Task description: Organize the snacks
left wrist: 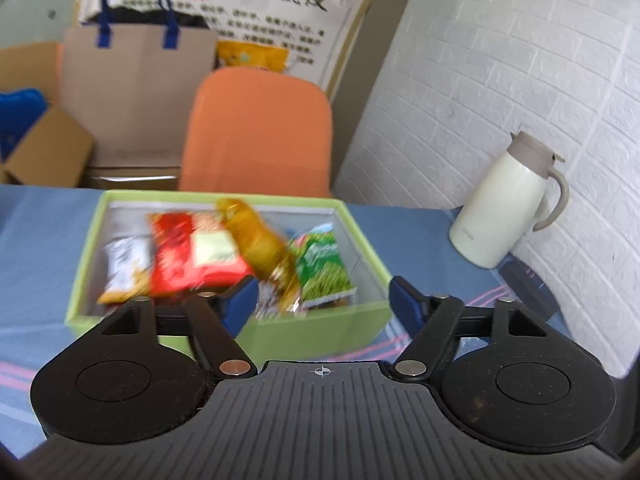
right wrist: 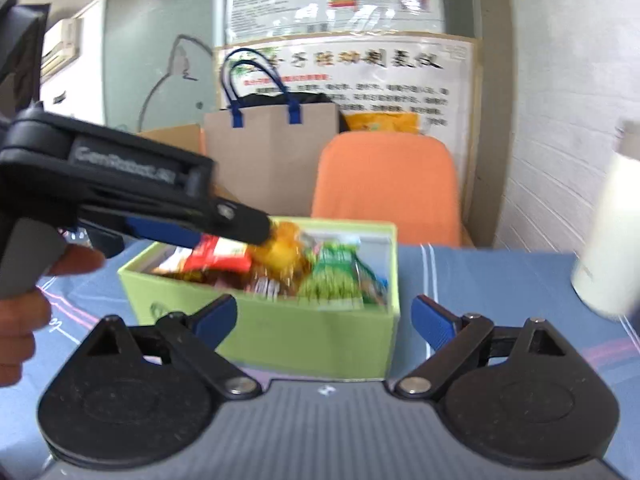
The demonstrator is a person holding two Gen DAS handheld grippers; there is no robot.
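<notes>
A light green box (left wrist: 312,330) (right wrist: 304,336) stands on the blue tablecloth, filled with snack packets. Inside lie a red packet (left wrist: 196,254) (right wrist: 218,258), a yellow-orange packet (left wrist: 256,240) (right wrist: 280,252), a green packet (left wrist: 324,268) (right wrist: 336,280) and a white-and-yellow packet (left wrist: 122,268). My left gripper (left wrist: 324,296) is open and empty, just above the box's near wall; in the right wrist view it (right wrist: 248,228) reaches in from the left over the box. My right gripper (right wrist: 324,320) is open and empty, in front of the box.
A cream thermos jug (left wrist: 504,212) (right wrist: 608,240) stands at the right by the white brick wall. An orange chair (left wrist: 260,132) (right wrist: 386,188) is behind the table. A paper bag with blue handles (left wrist: 136,80) (right wrist: 268,148) and cardboard boxes (left wrist: 44,148) stand farther back.
</notes>
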